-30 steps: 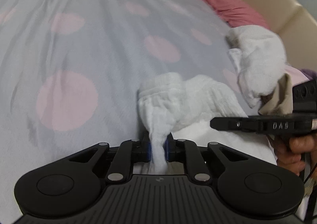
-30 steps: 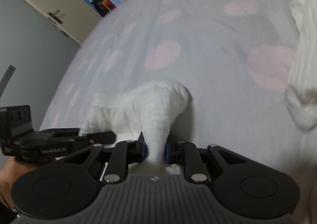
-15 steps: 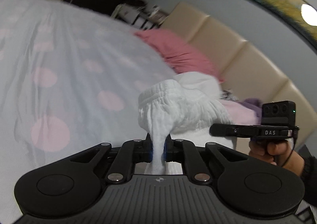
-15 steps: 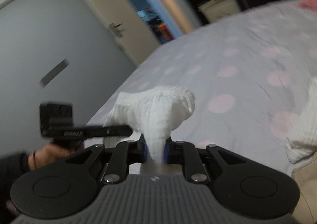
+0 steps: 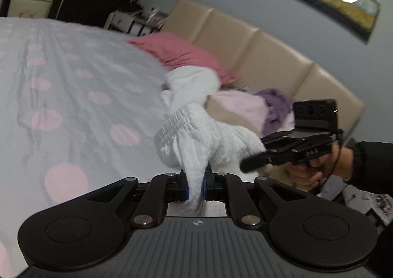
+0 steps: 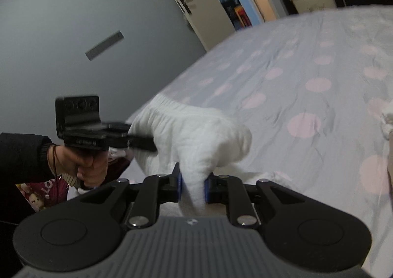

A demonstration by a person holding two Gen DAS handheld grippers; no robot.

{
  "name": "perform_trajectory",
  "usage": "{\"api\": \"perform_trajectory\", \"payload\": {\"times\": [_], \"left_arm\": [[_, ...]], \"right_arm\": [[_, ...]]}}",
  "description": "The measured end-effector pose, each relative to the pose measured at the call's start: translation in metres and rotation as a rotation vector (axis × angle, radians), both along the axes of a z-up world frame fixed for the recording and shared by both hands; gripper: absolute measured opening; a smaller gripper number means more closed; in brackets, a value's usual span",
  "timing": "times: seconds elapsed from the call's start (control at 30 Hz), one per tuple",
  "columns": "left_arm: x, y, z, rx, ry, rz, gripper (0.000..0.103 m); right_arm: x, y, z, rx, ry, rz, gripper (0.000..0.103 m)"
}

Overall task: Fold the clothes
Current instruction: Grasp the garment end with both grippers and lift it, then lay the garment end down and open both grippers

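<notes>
A white crinkled garment with an elastic waistband [image 5: 196,135] hangs in the air between both grippers, above the bed. My left gripper [image 5: 195,185] is shut on one bunched end of it. My right gripper [image 6: 192,185] is shut on the other bunched end [image 6: 196,140]. In the left wrist view the right gripper [image 5: 289,150] is just to the right of the garment. In the right wrist view the left gripper [image 6: 98,130] is at the left, its fingers against the cloth. The garment's lower part is hidden behind the gripper bodies.
The bed has a pale grey cover with pink dots [image 5: 61,96] [image 6: 307,86]. A pile of white, pink and purple clothes [image 5: 221,96] lies by the beige headboard [image 5: 258,51], with a pink pillow [image 5: 179,54]. A doorway [image 6: 235,0] is beyond the bed.
Both grippers have lifted the garment off the bed and tilted up, so walls and headboard now show. Both grips stay closed on the cloth.
</notes>
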State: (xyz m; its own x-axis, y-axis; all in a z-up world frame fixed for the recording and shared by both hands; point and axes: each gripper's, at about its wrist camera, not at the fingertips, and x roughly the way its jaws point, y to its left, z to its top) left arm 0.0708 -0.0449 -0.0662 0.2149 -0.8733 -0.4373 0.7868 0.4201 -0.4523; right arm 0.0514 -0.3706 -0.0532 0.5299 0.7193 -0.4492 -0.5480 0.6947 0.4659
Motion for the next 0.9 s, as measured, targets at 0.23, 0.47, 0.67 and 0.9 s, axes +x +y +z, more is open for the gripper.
{"api": "perform_trajectory", "payload": {"times": [0.23,0.47,0.67,0.9], "left_arm": [[-0.055,-0.004,-0.040,0.366,-0.051,-0.216,0.009],[-0.076,0.006,-0.018,0.479,-0.107,-0.296,0.029],[-0.071,0.012,0.005,0.427,-0.148,-0.211,0.042],[-0.028,-0.015,-0.007,0.281,0.117,-0.023,0.042]], "right_arm": [[-0.049,0.041,-0.047,-0.431,0.150,0.249,0.042],[-0.048,0.016,-0.030,-0.383,0.240,0.261,0.048],[-0.022,0.001,-0.008,-0.087,0.203,-0.039,0.058],[0.023,0.034,-0.033,-0.040,0.338,-0.180,0.057]]}}
